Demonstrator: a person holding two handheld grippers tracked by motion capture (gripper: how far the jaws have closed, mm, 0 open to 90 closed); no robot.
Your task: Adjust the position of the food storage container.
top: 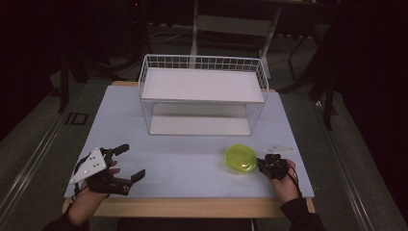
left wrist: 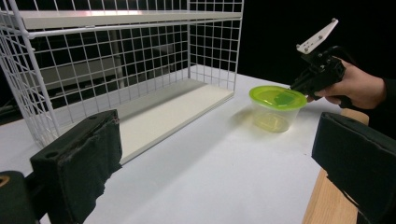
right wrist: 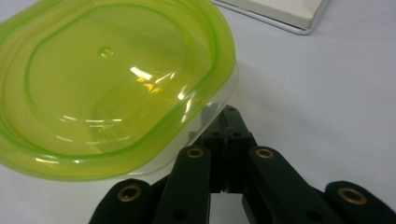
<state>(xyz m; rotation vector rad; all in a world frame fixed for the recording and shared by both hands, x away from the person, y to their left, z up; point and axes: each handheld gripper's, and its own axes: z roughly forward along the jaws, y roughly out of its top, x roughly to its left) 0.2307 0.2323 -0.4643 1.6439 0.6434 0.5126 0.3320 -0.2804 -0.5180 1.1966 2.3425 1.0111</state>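
Observation:
A clear plastic container with a lime-green lid (top: 240, 158) (left wrist: 276, 106) (right wrist: 109, 84) stands on the pale table (top: 192, 159) at the front right. My right gripper (top: 260, 165) (left wrist: 299, 88) (right wrist: 229, 114) comes at it from the right. Its jaws are shut together and their tips touch the lid's rim; whether they pinch that rim I cannot tell. My left gripper (top: 133, 161) (left wrist: 215, 163) rests low at the front left, open wide, with nothing between its black pads (left wrist: 84, 158).
A white wire rack (top: 203, 94) (left wrist: 126, 74) with an upper shelf and a lower board stands at the back middle of the table. The table's wooden front edge (top: 192, 207) runs just below both hands. Dark floor and furniture legs lie beyond.

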